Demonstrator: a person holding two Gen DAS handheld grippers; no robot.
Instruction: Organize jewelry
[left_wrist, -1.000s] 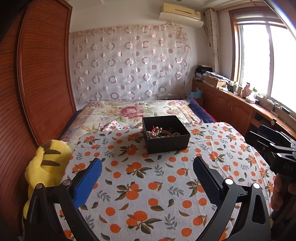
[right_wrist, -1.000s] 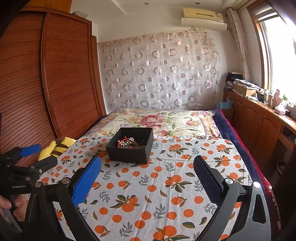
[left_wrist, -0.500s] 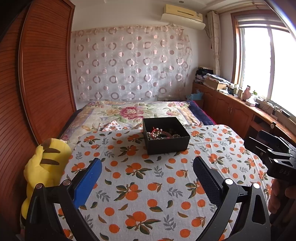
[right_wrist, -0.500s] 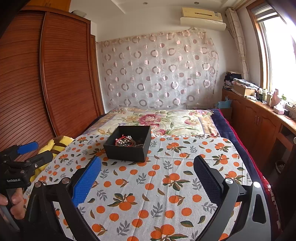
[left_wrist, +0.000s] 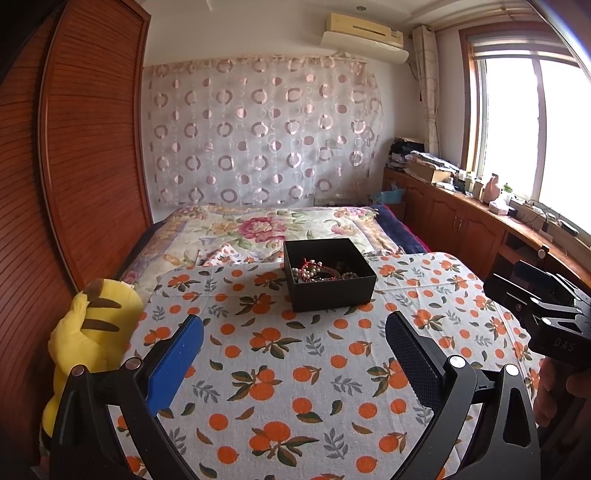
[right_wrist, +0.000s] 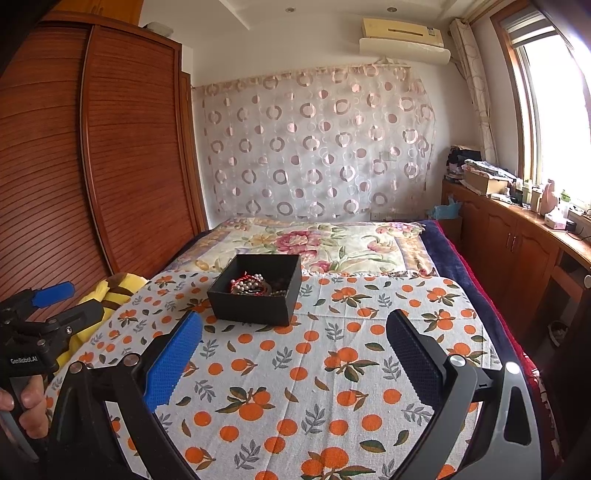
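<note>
Left view: our left gripper (left_wrist: 293, 341) gapes wide, empty — the box (left_wrist: 328, 275) sits ahead, beads (left_wrist: 308, 271) tangled inside. Right view: right gripper (right_wrist: 293, 341) equally wide, empty, box (right_wrist: 258, 291) ahead-left. Risk, we reckon — snagging the whole tangle, or tipping that light box on the soft cloth (right_wrist: 332, 369).

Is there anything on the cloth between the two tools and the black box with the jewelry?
Nothing visible: only bare cloth lies between the left tool, the right tool and the black box.
</note>
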